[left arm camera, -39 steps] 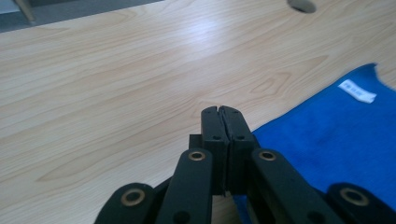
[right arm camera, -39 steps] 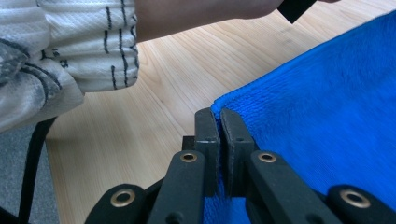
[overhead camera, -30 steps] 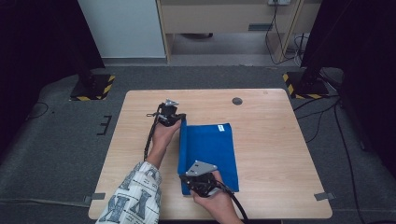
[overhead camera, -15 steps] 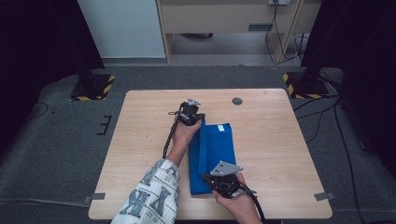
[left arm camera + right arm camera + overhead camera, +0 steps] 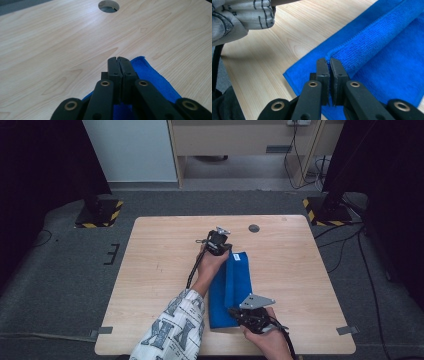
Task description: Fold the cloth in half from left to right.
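A blue towel (image 5: 235, 287) lies lengthwise on the wooden table (image 5: 160, 250), its left part folded over toward the right. My left gripper (image 5: 226, 252) is at the towel's far end, jaws shut, with blue cloth (image 5: 150, 75) bunched under and behind them. My right gripper (image 5: 236, 313) is at the near end. In the right gripper view the jaws (image 5: 329, 60) are pressed together on the raised folded edge of the towel (image 5: 374, 42). The left gripper (image 5: 118, 59) points toward the far right of the table.
A round cable hole (image 5: 254, 228) (image 5: 108, 5) sits in the table beyond the left gripper. A patterned sleeve (image 5: 175, 332) (image 5: 242, 15) crosses the table's near left. Bare wood lies left and right of the towel. Dark stands with striped bases flank the table.
Both grippers have moved to the right together, drawing the towel's left edge over itself. The towel looks narrower than before.
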Tool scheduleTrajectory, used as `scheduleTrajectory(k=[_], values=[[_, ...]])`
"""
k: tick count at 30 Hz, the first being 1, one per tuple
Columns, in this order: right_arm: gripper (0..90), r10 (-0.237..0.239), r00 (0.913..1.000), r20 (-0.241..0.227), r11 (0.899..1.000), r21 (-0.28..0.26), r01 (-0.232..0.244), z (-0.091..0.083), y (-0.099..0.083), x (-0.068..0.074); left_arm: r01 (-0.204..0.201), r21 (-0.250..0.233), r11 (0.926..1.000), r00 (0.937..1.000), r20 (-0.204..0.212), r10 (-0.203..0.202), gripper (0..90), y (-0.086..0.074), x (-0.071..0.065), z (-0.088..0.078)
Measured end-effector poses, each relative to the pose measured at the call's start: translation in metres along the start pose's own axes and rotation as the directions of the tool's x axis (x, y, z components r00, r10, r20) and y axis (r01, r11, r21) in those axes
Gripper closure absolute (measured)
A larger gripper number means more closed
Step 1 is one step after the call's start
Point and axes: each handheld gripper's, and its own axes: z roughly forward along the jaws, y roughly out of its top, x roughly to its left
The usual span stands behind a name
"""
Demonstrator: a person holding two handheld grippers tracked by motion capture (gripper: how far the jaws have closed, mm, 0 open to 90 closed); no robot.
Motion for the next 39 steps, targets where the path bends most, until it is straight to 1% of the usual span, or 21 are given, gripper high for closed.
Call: scheduleTrajectory(k=[4,7,9,11,13,15,17,19,25,27,28,30,31,33,35,37,39], values=[[86.7,0.025,0.9997,0.0,1.0,0.007,-0.025,-0.001,-0.005,-0.007,0.001,0.011,0.9999,1.0,0.003,-0.001,88.4,0.001,-0.005,0.009],[86.6,0.042,0.9991,-0.002,0.999,0.01,-0.042,-0.001,-0.009,-0.012,0.008,0.005,1.0,0.9999,0.008,-0.008,88.4,0.003,-0.008,0.013],[86.6,0.05,0.9987,-0.002,0.999,0.008,-0.05,-0.003,-0.01,-0.014,-0.002,0.007,1.0,1.0,0.006,0.002,88.4,0.003,-0.011,0.015],[86.5,0.062,0.9981,-0.002,0.998,0.007,-0.062,-0.005,-0.011,-0.015,-0.002,0.009,1.0,1.0,0.007,0.002,88.3,0.003,-0.012,0.016],[86.5,0.061,0.9981,0.005,0.998,0.003,-0.061,-0.009,-0.012,-0.017,0.003,0.01,1.0,0.9999,0.01,-0.003,88.4,0.004,-0.014,0.018],[86.5,0.062,0.998,0.011,0.998,0.0,-0.062,-0.012,-0.013,-0.019,-0.004,0.015,0.9999,1.0,0.006,0.004,88.4,0.005,-0.016,0.019],[86.1,0.073,0.9972,0.013,0.997,0.002,-0.073,-0.014,-0.016,-0.024,-0.005,0.016,0.9999,1.0,0.006,0.005,88.3,0.006,-0.017,0.021],[85.4,0.093,0.9957,0.002,0.996,0.012,-0.093,-0.014,-0.02,-0.028,-0.005,0.022,0.9998,1.0,0.002,0.005,88.3,0.007,-0.018,0.023],[83.7,0.1,0.995,0.001,0.995,0.025,-0.1,-0.012,-0.024,-0.03,-0.011,0.029,0.9995,0.9999,0.01,0.01,88.0,0.006,-0.023,0.027],[83.4,0.107,0.9942,0.007,0.994,0.025,-0.107,-0.014,-0.024,-0.031,-0.013,0.033,0.9994,0.9999,0.011,0.013,86.8,0.005,-0.023,0.028],[82.6,0.109,0.994,0.009,0.994,0.026,-0.109,-0.014,-0.025,-0.032,-0.008,0.032,0.9994,0.9999,0.008,0.007,85.5,0.005,-0.023,0.029],[77.8,0.117,0.9929,0.021,0.993,0.03,-0.118,-0.017,-0.026,-0.035,0.005,0.029,0.9996,1.0,0.004,-0.005,77.5,0.005,-0.023,0.03],[75.3,0.131,0.9909,0.028,0.991,0.029,-0.132,-0.018,-0.027,-0.036,0.013,0.024,0.9996,0.9998,0.011,-0.014,75.4,0.005,-0.022,0.03],[69.7,0.145,0.9885,0.043,0.989,0.034,-0.147,-0.02,-0.029,-0.041,0.019,0.015,0.9997,0.9996,0.022,-0.019,75.7,0.005,-0.022,0.03],[63.8,0.159,0.9857,0.055,0.986,0.04,-0.162,-0.021,-0.032,-0.045,0.015,0.016,0.9998,0.9997,0.019,-0.016,74.0,0.005,-0.023,0.03],[60.5,0.175,0.9829,0.057,0.983,0.049,-0.178,-0.022,-0.033,-0.047,0.016,0.009,0.9998,0.9995,0.026,-0.016,74.0,0.005,-0.023,0.029],[58.1,0.174,0.9835,0.051,0.983,0.052,-0.176,-0.022,-0.034,-0.048,0.018,0.011,0.9998,0.9992,0.035,-0.019,75.3,0.005,-0.023,0.03]])
